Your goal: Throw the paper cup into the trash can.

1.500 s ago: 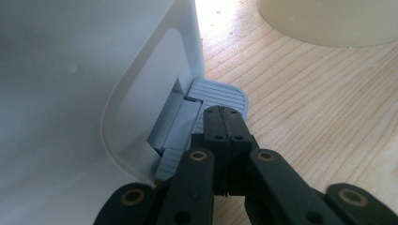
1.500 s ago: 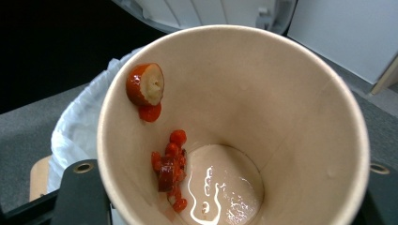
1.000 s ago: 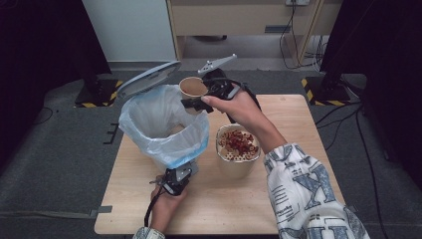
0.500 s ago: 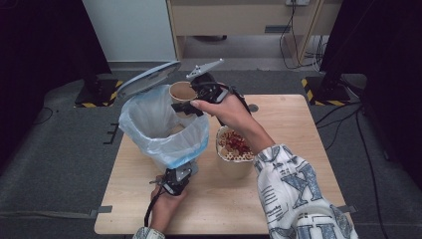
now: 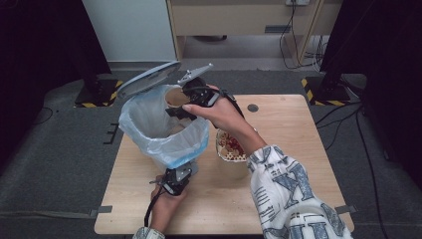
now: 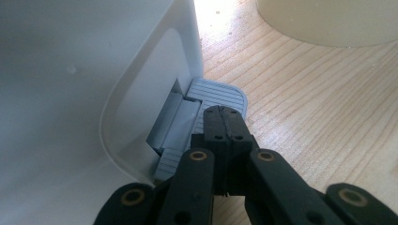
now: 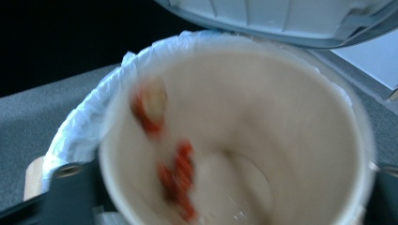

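Note:
A white pedal bin [image 5: 164, 134] lined with a blue bag stands on the table, its lid [image 5: 148, 78] raised. My left gripper [image 6: 225, 117] is shut, its tips pressing on the grey pedal [image 6: 220, 91] at the bin's foot. My right gripper [image 5: 180, 105] holds a paper cup [image 5: 175, 97] over the bin's mouth. Its jaws have just been opening, and the cup [image 7: 281, 140] sits between them, blurred as if slipping, with red scraps [image 7: 176, 178] inside. The bag's rim [image 7: 89, 126] lies just beyond the cup.
A paper bowl [image 5: 230, 147] with red and white food leftovers stands right of the bin, under my right forearm. A small dark hole [image 5: 253, 107] marks the table's far right. Bare wood [image 5: 298, 199] spreads to the front right.
My right hand carried the cup leftward and slightly down, from beside the bin to over its opening. The left gripper stayed on the pedal and the lid stayed up.

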{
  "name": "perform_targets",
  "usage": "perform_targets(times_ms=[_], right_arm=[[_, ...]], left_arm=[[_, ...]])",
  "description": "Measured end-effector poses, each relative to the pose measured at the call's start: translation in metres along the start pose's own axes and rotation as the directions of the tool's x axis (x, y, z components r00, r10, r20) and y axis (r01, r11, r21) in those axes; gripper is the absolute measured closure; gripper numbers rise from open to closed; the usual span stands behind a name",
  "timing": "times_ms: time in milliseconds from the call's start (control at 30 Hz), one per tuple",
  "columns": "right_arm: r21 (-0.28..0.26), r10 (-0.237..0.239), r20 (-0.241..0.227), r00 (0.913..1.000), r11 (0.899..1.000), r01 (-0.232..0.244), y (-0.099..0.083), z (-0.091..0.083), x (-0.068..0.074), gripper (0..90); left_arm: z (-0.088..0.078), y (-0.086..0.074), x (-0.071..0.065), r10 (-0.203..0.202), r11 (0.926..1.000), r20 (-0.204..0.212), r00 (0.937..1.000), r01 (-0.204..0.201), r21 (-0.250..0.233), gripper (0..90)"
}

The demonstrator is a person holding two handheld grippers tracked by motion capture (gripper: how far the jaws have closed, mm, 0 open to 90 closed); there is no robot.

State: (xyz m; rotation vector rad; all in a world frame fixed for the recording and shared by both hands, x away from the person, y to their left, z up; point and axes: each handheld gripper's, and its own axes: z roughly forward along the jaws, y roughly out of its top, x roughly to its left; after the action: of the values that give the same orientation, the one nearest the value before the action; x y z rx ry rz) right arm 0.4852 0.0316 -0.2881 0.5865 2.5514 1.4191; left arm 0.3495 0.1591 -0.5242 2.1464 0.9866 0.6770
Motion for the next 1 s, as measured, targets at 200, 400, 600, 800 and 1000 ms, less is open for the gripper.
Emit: perform_targets(times_ms=[200, 400, 600, 800, 1000], right_arm=[[-0.012, 0.011, -0.024, 0.9997, 1.000, -0.011, -0.001, 0.001, 0.002, 8.6], [-0.012, 0.013, -0.005, 0.9999, 1.000, -0.013, -0.006, -0.008, -0.002, 9.1], [-0.024, 0.026, 0.002, 0.9996, 0.999, -0.026, -0.012, -0.018, -0.009, 9.5], [-0.030, 0.044, 0.022, 0.9988, 0.999, -0.043, -0.019, -0.029, -0.018, 9.7], [-0.050, 0.055, 0.040, 0.9977, 0.997, -0.053, -0.024, -0.042, -0.026, 9.5]], left_arm=[[0.000, 0.000, 0.000, 0.001, 1.0000, 0.001, 1.0000, -0.001, 0.000, 89.4], [0.000, 0.000, 0.000, 0.000, 1.0000, 0.002, 1.0000, 0.000, 0.001, 89.5], [0.000, 0.000, 0.000, 0.000, 1.0000, 0.002, 1.0000, 0.000, 0.001, 89.4], [0.000, 0.000, 0.000, 0.003, 1.0000, 0.004, 1.0000, -0.003, 0.001, 89.5], [0.000, 0.000, 0.000, 0.001, 1.0000, 0.004, 1.0000, -0.001, 0.001, 89.4]])
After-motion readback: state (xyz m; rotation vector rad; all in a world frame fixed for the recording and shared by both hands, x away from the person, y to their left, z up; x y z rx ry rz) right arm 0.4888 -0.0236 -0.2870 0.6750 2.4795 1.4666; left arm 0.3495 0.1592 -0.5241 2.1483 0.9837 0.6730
